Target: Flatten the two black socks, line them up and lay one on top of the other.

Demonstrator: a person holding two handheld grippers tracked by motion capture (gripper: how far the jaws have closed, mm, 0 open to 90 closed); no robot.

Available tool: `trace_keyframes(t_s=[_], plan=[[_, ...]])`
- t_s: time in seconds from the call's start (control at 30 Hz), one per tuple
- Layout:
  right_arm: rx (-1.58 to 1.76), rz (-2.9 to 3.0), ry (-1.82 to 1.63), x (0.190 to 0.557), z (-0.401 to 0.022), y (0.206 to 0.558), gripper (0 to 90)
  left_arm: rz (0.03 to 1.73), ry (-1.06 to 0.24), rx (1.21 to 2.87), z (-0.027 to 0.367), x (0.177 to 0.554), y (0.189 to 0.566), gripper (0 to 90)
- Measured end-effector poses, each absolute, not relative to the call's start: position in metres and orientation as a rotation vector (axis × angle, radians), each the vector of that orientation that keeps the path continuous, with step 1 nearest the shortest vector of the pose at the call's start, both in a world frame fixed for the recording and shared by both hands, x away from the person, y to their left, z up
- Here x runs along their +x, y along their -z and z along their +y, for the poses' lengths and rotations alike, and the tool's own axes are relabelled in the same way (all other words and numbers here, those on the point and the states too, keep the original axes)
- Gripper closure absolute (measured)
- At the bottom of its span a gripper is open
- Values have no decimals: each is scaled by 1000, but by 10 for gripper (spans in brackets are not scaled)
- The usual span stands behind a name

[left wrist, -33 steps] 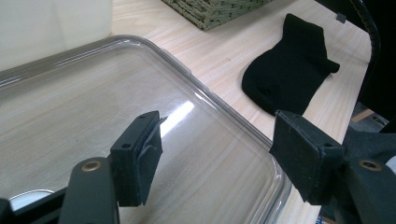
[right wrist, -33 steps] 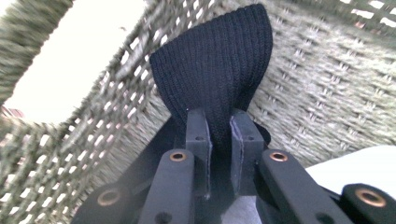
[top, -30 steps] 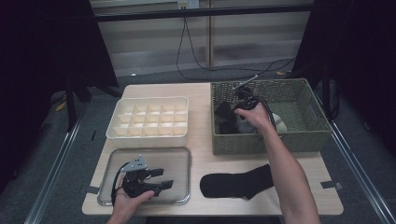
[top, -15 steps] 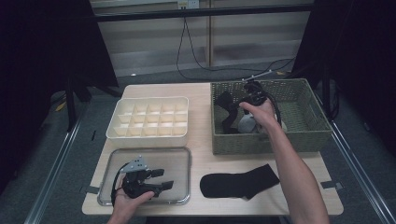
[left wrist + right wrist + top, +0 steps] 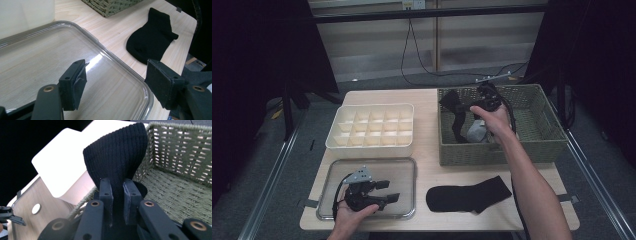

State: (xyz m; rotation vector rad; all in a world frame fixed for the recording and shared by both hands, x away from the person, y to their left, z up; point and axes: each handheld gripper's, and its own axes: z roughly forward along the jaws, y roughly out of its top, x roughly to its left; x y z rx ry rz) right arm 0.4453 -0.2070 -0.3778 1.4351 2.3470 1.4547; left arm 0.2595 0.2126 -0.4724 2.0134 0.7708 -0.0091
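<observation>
The right gripper (image 5: 468, 107) is above the basket (image 5: 542, 145), at about 1 o'clock of the table (image 5: 432, 165) in the high view. The right forearm comes from the bottom edge at 5 o'clock and goes up and to the left, almost straight, with the hand wrapped around the gripper body and the jaws pointing toward 9 o'clock. The jaws are nearly closed and they pinch a black sock (image 5: 117, 157). In the right gripper view the sock stands up between the two pads as a folded ribbed piece, and the basket wall is behind it at 2 o'clock. In the high view the rest of this sock (image 5: 457, 117) hangs down into the basket, beside a grey sock (image 5: 477, 132) that lies inside.

The left gripper (image 5: 382, 190) is low over the clear tray (image 5: 404, 165) at 7 o'clock of the table. The left hand holds it from below the table edge, wrist bent, jaws pointing toward 3 o'clock. Its jaws are wide apart and nothing is between them; in the left gripper view the pads hover above the tray floor.

A second black sock (image 5: 467, 194) lies flat on the table at 5 o'clock, just right of the tray. The white divider box (image 5: 372, 127) sits at 11 o'clock
</observation>
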Motion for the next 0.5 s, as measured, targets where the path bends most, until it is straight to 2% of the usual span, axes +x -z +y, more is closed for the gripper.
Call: trace_keyframes(t_s=[0.5], plan=[[1343,2268,-1584,430,-217,350,794,772,3,2021,211,259,472,324]])
